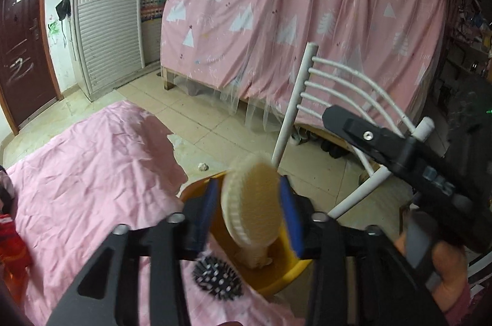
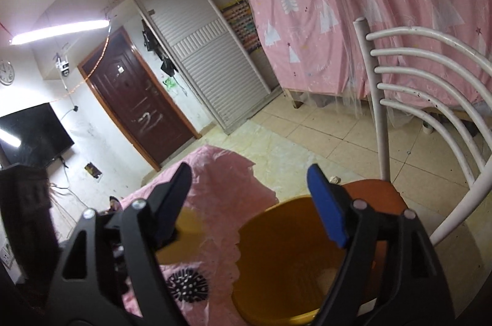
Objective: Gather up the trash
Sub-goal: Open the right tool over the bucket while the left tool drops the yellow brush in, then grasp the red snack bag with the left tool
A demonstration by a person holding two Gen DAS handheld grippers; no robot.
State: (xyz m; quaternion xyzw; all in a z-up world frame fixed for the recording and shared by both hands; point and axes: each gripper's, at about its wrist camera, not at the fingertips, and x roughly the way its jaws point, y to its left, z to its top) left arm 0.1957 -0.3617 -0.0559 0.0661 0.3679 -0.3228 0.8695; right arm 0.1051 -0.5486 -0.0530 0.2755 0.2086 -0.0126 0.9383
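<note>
The step in hand looked like the drop: the left gripper [image 1: 250,200] hung over a yellow bin [image 1: 276,273] with a cream brush [image 1: 252,203] between its blue pads [image 1: 290,215], bristle face toward the camera and handle end pointing down into the bin. A sliver of space showed on either side of the brush head, so the jaws seemed apart and no longer pressing, though blur made contact at the edges hard to rule out. The brush sat at about twelve o'clock above the bin's opening, its lower end already at or near the bin floor. The right gripper [image 2: 249,203] stood wide apart with nothing between its fingers, hovering at the bin's rim [image 2: 273,204], and in the left view its black body reached in from three o'clock. The bin stood beside the pink cloth [image 1: 92,172] on which a black spiky ball [image 1: 218,280] lay, at roughly nine o'clock from the bin. Beyond it, at one o'clock, stood a white chair [image 1: 307,98], and a crumpled scrap [image 1: 202,166] lay on the floor tiles at eleven o'clock. The next move likely called for lifting the left gripper straight up, clear of the rim, then reaching for another piece.
</note>
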